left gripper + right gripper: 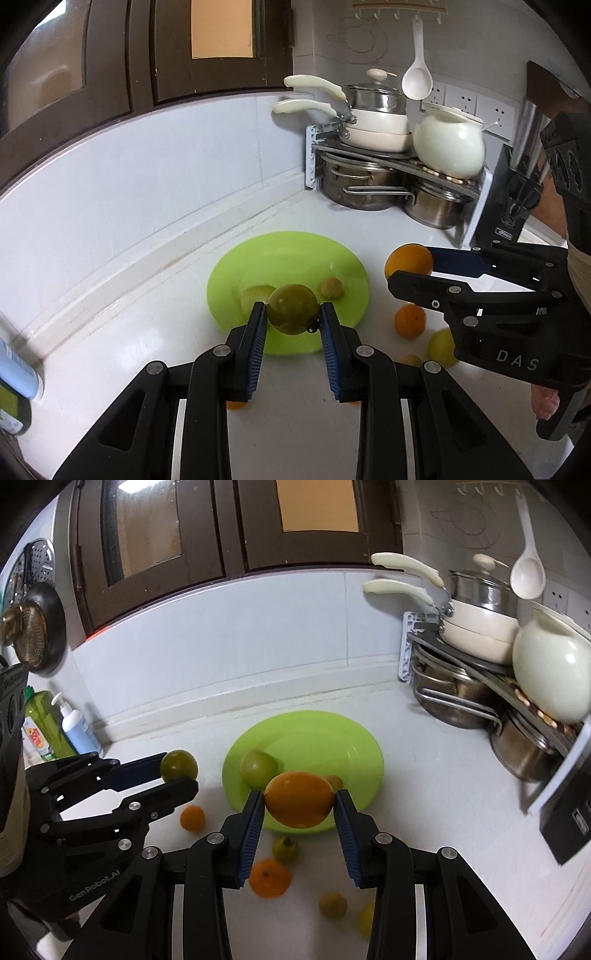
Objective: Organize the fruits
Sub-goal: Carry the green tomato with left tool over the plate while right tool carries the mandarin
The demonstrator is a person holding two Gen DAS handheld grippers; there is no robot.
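Note:
My left gripper (293,314) is shut on a dark green round fruit (293,308), held above the near rim of a lime-green plate (295,254). On the plate lie a pale green fruit (258,768) and a small tan fruit (331,288). My right gripper (299,805) is shut on an orange (299,804), lifted over the plate's front edge; in the left wrist view that orange (408,260) hangs to the right of the plate. Loose on the counter are a small orange (192,818), a mandarin (269,877), a small green fruit (285,849), a tan fruit (333,904) and a yellow one (365,919).
A corner rack (391,155) with steel pots, cream pans and a white round pot (448,144) stands at the back right. A white ladle (416,79) hangs on the wall. Bottles (75,727) stand at the left by the backsplash. A dark box (569,812) sits at the right.

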